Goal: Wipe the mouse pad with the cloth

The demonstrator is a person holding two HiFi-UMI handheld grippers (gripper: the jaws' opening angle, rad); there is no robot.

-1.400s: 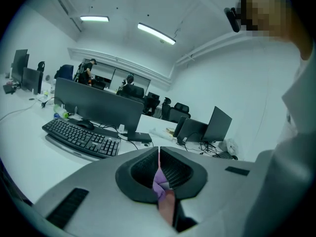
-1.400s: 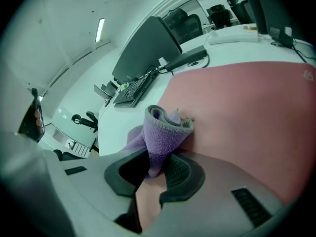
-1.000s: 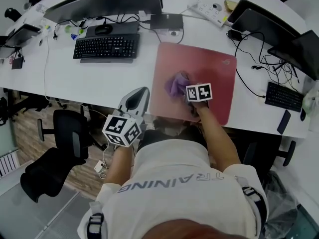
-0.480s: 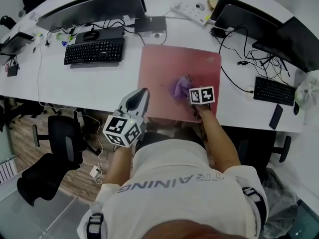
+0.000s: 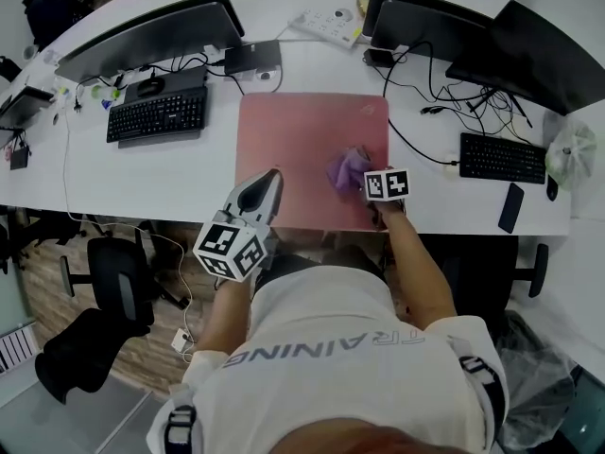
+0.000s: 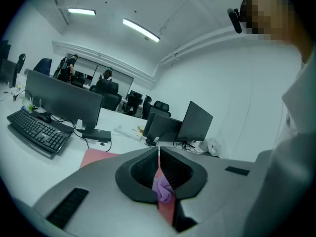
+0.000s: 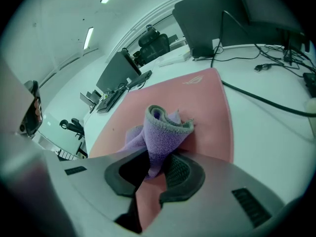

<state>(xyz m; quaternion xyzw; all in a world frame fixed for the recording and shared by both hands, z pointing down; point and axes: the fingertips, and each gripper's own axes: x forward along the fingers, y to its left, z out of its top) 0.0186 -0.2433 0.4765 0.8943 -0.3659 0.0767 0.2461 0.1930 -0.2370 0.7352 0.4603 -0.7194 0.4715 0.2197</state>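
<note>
A pink mouse pad (image 5: 302,149) lies on the white desk (image 5: 189,168) in front of me. A crumpled purple cloth (image 5: 347,168) rests on its right part, near the front edge. My right gripper (image 5: 367,180) is shut on the cloth (image 7: 163,125), pressing it onto the pad (image 7: 202,98). My left gripper (image 5: 267,182) hovers over the pad's front left corner, jaws shut with nothing in them. In the left gripper view the left gripper (image 6: 159,158) shows the cloth (image 6: 163,189) through the slit between its jaws.
A black keyboard (image 5: 156,114) and a monitor (image 5: 142,28) stand to the pad's left. A power strip (image 5: 326,22) lies behind it. More monitors (image 5: 425,17), cables, a second keyboard (image 5: 501,157) and a phone (image 5: 510,206) are on the right. An office chair (image 5: 109,277) stands below left.
My right gripper has dragged the cloth rightward across the pad, from its left part to its right part. The left gripper has kept its place beside my body.
</note>
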